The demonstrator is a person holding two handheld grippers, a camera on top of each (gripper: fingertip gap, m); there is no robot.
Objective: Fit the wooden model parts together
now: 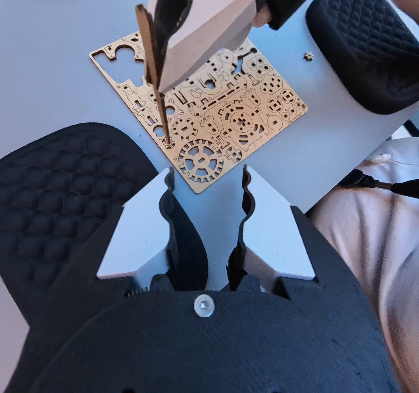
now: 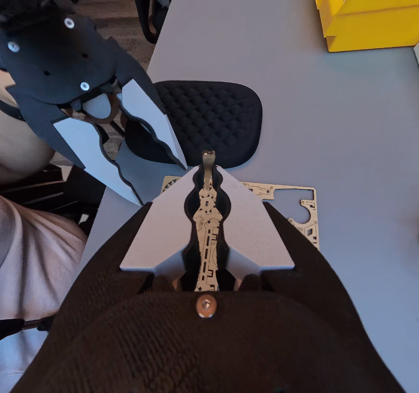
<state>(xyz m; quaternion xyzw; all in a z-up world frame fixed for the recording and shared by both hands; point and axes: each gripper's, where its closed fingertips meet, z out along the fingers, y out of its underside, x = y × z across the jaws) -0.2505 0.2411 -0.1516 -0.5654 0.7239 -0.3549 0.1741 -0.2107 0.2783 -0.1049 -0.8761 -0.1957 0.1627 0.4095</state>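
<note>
A flat laser-cut wooden sheet (image 1: 226,114) of model parts lies on the grey table; it also shows in the right wrist view (image 2: 292,191). My right gripper (image 2: 208,171) is shut on a thin wooden stick tool (image 2: 208,159). In the left wrist view the right gripper (image 1: 161,89) holds the stick (image 1: 149,53) steeply, its tip on a small gear part (image 1: 169,142) near the sheet's front-left edge. My left gripper (image 1: 207,171) is open and empty, hovering just above the sheet's near corner; it also shows in the right wrist view (image 2: 162,184).
A black quilted pad (image 1: 56,189) lies left of the sheet and another (image 1: 367,48) at the right. A tiny loose gear (image 1: 308,55) lies on the table. Yellow bins (image 2: 371,12) stand at the far side. The table edge and a person's clothing (image 1: 362,234) are close by. Left tips to right tips: about 7 cm.
</note>
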